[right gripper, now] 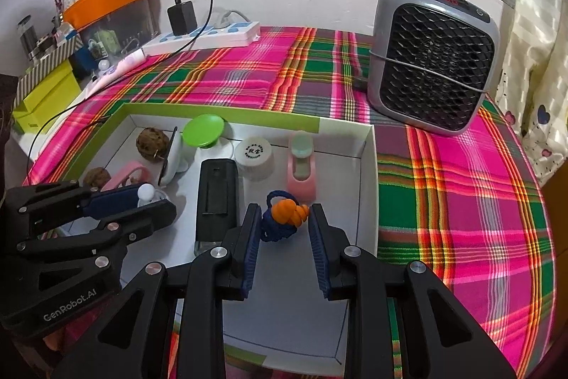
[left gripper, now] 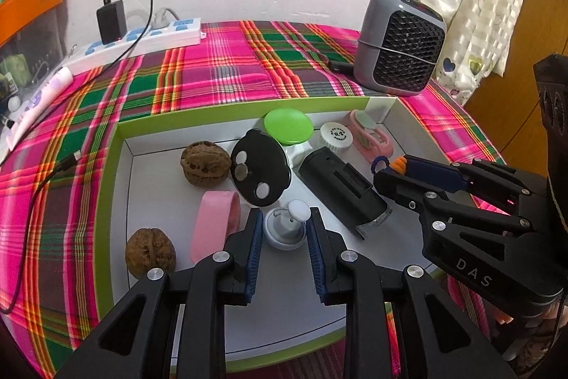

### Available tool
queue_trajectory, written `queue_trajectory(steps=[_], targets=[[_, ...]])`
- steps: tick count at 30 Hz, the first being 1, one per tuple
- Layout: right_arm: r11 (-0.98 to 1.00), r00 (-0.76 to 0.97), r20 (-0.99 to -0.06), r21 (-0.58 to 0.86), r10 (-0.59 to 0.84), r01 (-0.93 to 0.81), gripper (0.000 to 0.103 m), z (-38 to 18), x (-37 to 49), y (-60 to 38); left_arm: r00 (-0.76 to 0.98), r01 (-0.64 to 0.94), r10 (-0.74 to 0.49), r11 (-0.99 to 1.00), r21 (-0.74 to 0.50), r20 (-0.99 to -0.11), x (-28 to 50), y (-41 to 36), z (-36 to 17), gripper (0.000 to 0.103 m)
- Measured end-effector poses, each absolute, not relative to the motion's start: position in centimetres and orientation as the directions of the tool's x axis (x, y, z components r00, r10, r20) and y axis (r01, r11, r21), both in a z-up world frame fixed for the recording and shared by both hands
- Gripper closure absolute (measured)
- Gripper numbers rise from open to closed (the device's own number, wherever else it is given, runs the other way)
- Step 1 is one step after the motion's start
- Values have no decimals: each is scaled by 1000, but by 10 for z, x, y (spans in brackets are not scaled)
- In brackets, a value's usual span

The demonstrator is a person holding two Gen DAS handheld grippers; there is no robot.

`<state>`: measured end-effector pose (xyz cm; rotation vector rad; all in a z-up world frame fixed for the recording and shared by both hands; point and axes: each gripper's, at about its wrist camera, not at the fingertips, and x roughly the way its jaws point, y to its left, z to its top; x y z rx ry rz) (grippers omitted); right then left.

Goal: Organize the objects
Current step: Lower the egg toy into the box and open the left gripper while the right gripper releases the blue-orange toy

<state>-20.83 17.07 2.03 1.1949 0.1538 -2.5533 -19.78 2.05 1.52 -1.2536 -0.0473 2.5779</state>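
Both grippers reach into the white tray (left gripper: 124, 201) with the green rim, which sits on the plaid cloth (left gripper: 213, 73). The left gripper (left gripper: 284, 229) has its fingers partly closed around a small grey-and-white knob (left gripper: 285, 229) on the tray floor, beside the pink band (left gripper: 213, 222). Its pads sit just beside the knob, and whether they press on it is unclear. The right gripper (right gripper: 285, 221), also partly closed, brackets an orange shell charm (right gripper: 289, 214) on a blue cord near the black box (right gripper: 216, 194), with a gap on either side.
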Motion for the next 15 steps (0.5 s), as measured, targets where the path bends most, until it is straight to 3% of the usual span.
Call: queue_trajectory(steps=[13,15], targets=[[-945,-602,-763,36,-236,324,74,19,-210,170,-587,-229,256,-963,-145,-768,-198,20,15,79],[-945,-602,-762,42,-240,324,74,19,-210,170,-591,-230,247,-964,-133,-768,-197,21,16,74]])
